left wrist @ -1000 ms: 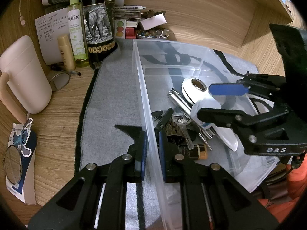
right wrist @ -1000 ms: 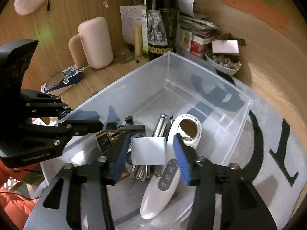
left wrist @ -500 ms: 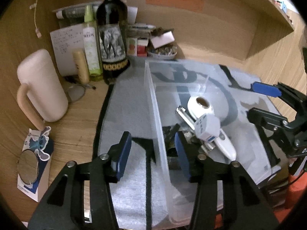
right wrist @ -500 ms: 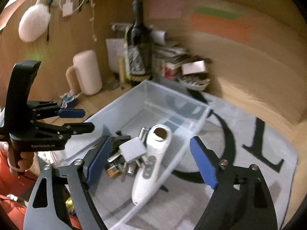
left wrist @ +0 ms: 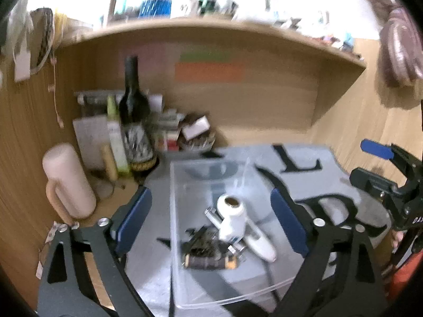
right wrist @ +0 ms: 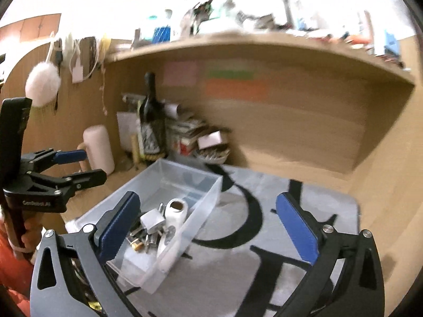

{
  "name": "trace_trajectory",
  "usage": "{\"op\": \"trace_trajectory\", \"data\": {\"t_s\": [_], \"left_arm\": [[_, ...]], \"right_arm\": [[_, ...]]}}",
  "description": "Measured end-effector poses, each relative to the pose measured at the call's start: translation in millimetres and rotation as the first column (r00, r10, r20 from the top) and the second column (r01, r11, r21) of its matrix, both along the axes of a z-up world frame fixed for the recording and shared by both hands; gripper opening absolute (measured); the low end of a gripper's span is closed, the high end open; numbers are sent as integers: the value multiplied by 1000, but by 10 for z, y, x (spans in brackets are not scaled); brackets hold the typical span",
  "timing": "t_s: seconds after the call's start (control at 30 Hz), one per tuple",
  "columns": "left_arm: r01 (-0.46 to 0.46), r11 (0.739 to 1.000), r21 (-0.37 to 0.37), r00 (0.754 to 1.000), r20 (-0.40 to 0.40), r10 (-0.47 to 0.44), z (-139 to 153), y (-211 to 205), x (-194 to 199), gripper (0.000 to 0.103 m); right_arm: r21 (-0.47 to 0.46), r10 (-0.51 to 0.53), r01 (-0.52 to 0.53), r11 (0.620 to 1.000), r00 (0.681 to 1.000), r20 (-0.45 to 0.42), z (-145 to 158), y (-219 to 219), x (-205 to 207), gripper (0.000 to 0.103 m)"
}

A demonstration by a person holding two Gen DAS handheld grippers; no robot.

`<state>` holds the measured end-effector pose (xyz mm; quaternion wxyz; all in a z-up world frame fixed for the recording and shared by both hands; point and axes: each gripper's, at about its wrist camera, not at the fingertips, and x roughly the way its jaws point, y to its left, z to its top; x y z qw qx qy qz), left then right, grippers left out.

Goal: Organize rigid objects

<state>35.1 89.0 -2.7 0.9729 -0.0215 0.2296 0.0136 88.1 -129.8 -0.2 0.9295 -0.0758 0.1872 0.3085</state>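
Note:
A clear plastic bin (left wrist: 173, 211) sits on a grey mat. Inside lie a long white handheld device (left wrist: 260, 243), a white square block (right wrist: 152, 220), metal tubes and a small dark battery (left wrist: 208, 260). My left gripper (left wrist: 210, 194) hangs above and in front of the bin, its jaws opening wide with nothing between them. My right gripper (right wrist: 208, 196) is also back from the bin, its jaws opening wide and empty. Each shows in the other's view: the right gripper (left wrist: 370, 165) at the right edge, the left gripper (right wrist: 84, 166) at the left.
A dark wine bottle (left wrist: 133, 121), a pale jug with a handle (left wrist: 70, 182), small bottles, papers and a bowl of bits (left wrist: 197, 142) crowd the back left corner. A wooden shelf (left wrist: 211, 29) overhangs the desk. The grey mat (left wrist: 304, 169) with black letters spreads right of the bin.
The left gripper let go of the bin's wall and the right dropped the white block into the bin. Both opened wide, rose and drew back.

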Motion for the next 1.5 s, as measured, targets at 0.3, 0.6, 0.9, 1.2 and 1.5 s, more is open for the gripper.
{"op": "trace_trajectory", "data": {"t_s": [0.3, 0.6, 0.9, 1.2, 1.5], "left_arm": [[15, 1000, -1, 989, 148, -15, 177, -319, -235, 103], [20, 1000, -4, 986, 167, -19, 152, -446, -284, 103], [26, 1000, 16, 985, 172, -29, 172, -479, -321, 103], [28, 1000, 11, 984, 174, -30, 163, -468, -319, 103], [29, 1000, 12, 984, 174, -30, 161, -468, -312, 103]], "right_arm": [[68, -91, 84, 994, 990, 103, 132, -303, -281, 103], [103, -126, 113, 988, 984, 129, 142, -463, -409, 103], [116, -124, 110, 987, 984, 130, 135, -486, -444, 103], [108, -121, 107, 988, 983, 140, 150, -461, -468, 103], [109, -113, 99, 989, 984, 137, 154, -481, -451, 103]]}}
